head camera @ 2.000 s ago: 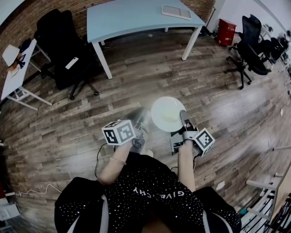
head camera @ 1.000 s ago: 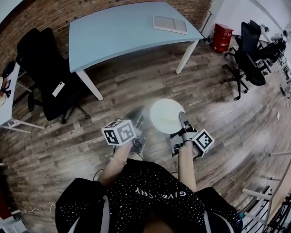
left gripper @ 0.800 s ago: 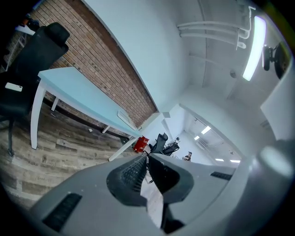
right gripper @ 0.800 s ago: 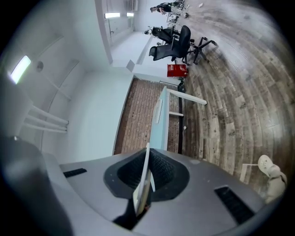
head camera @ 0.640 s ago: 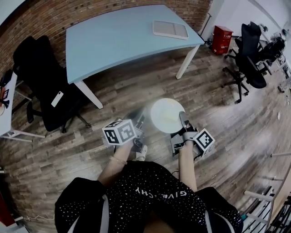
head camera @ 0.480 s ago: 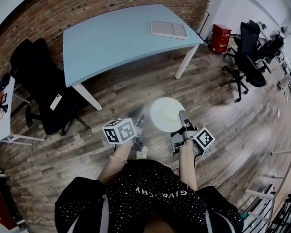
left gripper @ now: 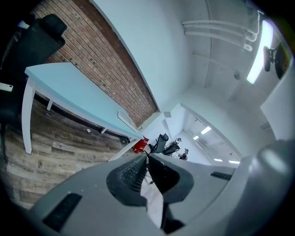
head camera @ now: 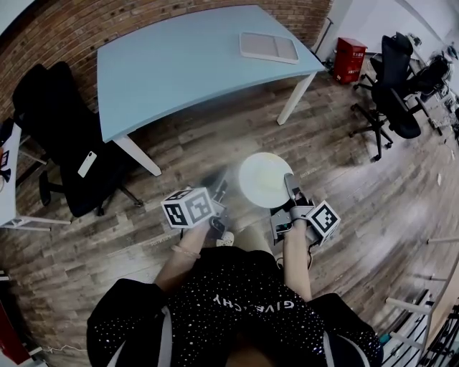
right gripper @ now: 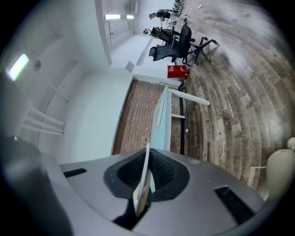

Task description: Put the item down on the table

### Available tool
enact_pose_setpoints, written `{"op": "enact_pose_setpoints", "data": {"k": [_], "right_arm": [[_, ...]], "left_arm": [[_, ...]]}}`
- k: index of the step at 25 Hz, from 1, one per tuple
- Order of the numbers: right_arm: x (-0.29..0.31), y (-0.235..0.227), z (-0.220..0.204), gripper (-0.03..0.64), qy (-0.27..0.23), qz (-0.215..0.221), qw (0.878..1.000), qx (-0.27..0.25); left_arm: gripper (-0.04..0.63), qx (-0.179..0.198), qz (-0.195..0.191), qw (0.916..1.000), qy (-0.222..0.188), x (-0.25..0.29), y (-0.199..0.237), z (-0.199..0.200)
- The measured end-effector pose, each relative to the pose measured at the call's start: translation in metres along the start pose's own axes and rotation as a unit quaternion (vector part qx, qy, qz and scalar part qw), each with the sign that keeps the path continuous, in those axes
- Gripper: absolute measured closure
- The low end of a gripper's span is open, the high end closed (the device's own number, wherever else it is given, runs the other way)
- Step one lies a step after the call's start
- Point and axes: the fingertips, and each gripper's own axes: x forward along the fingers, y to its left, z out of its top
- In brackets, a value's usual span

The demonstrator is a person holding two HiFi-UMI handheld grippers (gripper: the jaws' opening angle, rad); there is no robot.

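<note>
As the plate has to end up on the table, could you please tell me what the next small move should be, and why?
Probably carry the plate forward toward the table. The right tool grips its rim, and the plate hangs over the floor, with open floor between it and the table's near edge.

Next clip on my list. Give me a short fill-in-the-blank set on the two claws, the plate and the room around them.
1. The right claw is shut on the rim of the white plate, which hangs over the wooden ___.
2. The left claw is shut and holds ___.
3. The wall behind the light blue table is made of ___.
4. The bin past the table's right end is coloured ___.

Missing words: floor; nothing; brick; red.
</note>
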Motion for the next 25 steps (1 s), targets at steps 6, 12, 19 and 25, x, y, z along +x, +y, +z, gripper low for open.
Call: {"op": "enact_pose_setpoints", "data": {"k": [6, 12, 19, 25], "right_arm": [[-0.001, -0.005, 0.005, 0.595, -0.014, -0.003, 1.0, 0.0], [0.009, -0.013, 0.021, 0.595, -0.016, -0.006, 1.0, 0.004], [0.066, -0.011, 0.035, 0.595, 0.009, 0.006, 1.0, 0.009], [0.126, 0.0, 0.054, 0.595, 0.027, 0.011, 1.0, 0.009]], "left_arm": [[0.571, -0.001, -0.006, 1.0, 0.005, 0.005, 0.006, -0.002], [0.571, 0.006, 0.003, 0.9999, 0.012, 0.018, 0.009, -0.007], [0.571, 0.04, 0.028, 0.9988, 0.005, 0.05, 0.026, 0.019], [0.571, 0.027, 0.035, 0.999, -0.009, 0.096, 0.042, 0.057]]}}
